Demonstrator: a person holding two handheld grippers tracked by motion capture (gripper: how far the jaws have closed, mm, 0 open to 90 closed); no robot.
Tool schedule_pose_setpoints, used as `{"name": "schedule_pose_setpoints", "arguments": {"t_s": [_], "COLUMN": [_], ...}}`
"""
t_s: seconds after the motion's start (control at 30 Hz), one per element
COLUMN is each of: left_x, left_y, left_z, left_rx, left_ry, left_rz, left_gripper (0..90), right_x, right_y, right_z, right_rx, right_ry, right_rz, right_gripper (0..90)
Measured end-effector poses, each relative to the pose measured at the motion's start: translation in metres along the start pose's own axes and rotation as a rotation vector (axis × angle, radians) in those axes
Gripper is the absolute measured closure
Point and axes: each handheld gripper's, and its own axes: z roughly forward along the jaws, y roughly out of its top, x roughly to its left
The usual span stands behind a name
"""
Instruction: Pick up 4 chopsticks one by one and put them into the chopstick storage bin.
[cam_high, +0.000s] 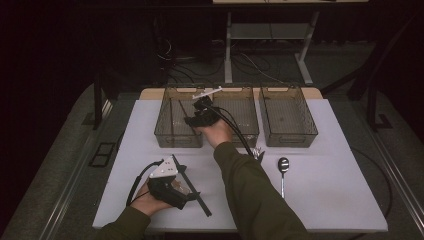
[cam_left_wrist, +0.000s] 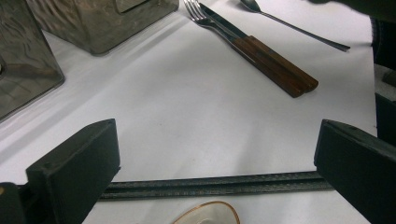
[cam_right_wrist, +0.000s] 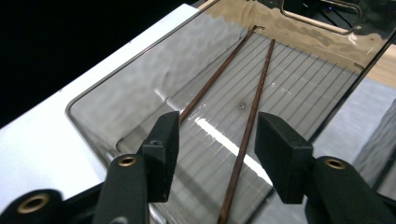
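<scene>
over the left smoked-plastic bin (cam_high: 172, 135), the right gripper (cam_right_wrist: 215, 154) hangs with its fingers apart and empty; two brown chopsticks (cam_right_wrist: 250, 116) lie on the ribbed floor below, their long axes running away from the fingers toward the far wall. near the counter's (cam_high: 325, 190) front edge, the left gripper (cam_left_wrist: 215, 172) rests with fingers wide apart astride a dark chopstick (cam_left_wrist: 210, 185) lying crosswise between them. a wood-handled fork and knife (cam_left_wrist: 266, 58) and a spoon (cam_high: 283, 167) wait farther right; the right bin (cam_high: 287, 117) looks empty.

Dim room, dark surroundings; the white worktop (cam_high: 325, 190) is lit from above. Glare streaks the bin (cam_right_wrist: 140, 93) floor; near jaws look soft.
</scene>
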Motion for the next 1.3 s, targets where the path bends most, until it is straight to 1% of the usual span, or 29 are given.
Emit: {"name": "schedule_pose_setpoints", "arguments": {"t_s": [0.07,0.13,0.27,0.37,0.43,0.47,0.57,0.63,0.73,0.83,0.9,0.93,1.0,1.07,1.17,1.2,1.27,1.3], "left_x": [0.0,0.0,0.0,0.0,0.0,0.0,0.0,-0.001,0.0,-0.001,-0.001,-0.001,-0.001,-0.001,0.0,0.0,0.0,0.0], "left_y": [0.0,0.0,0.0,0.0,0.0,0.0,0.0,0.0,0.0,0.0,0.0,0.0,0.0,0.0,0.0,0.0,0.0,0.0], "left_z": [0.0,0.0,0.0,0.001,0.001,0.0,0.001,0.001,0.001,0.001,0.002,0.002,0.001,0.001,0.001,0.002,0.001,0.001], "left_rx": [0.0,0.0,0.001,-0.002,-0.001,0.005,0.006,0.003,0.008,0.01,0.005,0.007,0.007,0.005,0.003,0.002,0.007,0.002], "left_ry": [0.002,0.002,0.002,0.002,0.003,0.004,0.007,0.007,0.01,0.008,0.01,0.011,0.009,0.011,0.014,0.014,0.015,0.015], "left_rz": [0.005,0.006,0.008,0.003,0.001,0.005,0.005,0.002,0.0,-0.005,-0.005,0.0,-0.003,-0.002,-0.002,-0.006,0.003,-0.002], "left_gripper": [0.0,0.0,0.0,0.0,0.0,0.0,0.0,0.0,0.0,0.0,0.0,0.0,0.0,0.0,0.0,0.0,0.0,0.0], "right_x": [-0.002,-0.005,-0.011,-0.016,-0.019,-0.02,-0.026,-0.029,-0.032,-0.034,-0.036,-0.038,-0.04,-0.042,-0.045,-0.047,-0.049,-0.05], "right_y": [-0.001,-0.003,-0.009,-0.014,-0.017,-0.019,-0.025,-0.028,-0.033,-0.038,-0.043,-0.045,-0.05,-0.055,-0.065,-0.07,-0.076,-0.08], "right_z": [-0.006,-0.011,-0.025,-0.037,-0.045,-0.049,-0.062,-0.069,-0.079,-0.089,-0.095,-0.1,-0.106,-0.112,-0.119,-0.122,-0.126,-0.129], "right_rx": [0.003,0.004,-0.006,-0.013,-0.018,-0.024,-0.036,-0.036,-0.037,-0.028,-0.033,-0.038,-0.043,-0.034,-0.037,-0.033,-0.038,-0.039], "right_ry": [0.007,0.026,0.048,0.056,0.05,0.054,0.07,0.064,0.064,0.073,0.086,0.082,0.093,0.103,0.07,0.072,0.073,0.072], "right_rz": [-0.018,-0.019,-0.033,-0.048,-0.061,-0.058,-0.069,-0.089,-0.105,-0.119,-0.134,-0.135,-0.135,-0.133,-0.147,-0.147,-0.164,-0.167], "right_gripper": [45.8,40.7,36.7,33.6,31.9,30.9,27.7,25.7,23.0,18.9,14.9,14.0,11.4,11.4,8.9,8.9,8.9,8.8]}}
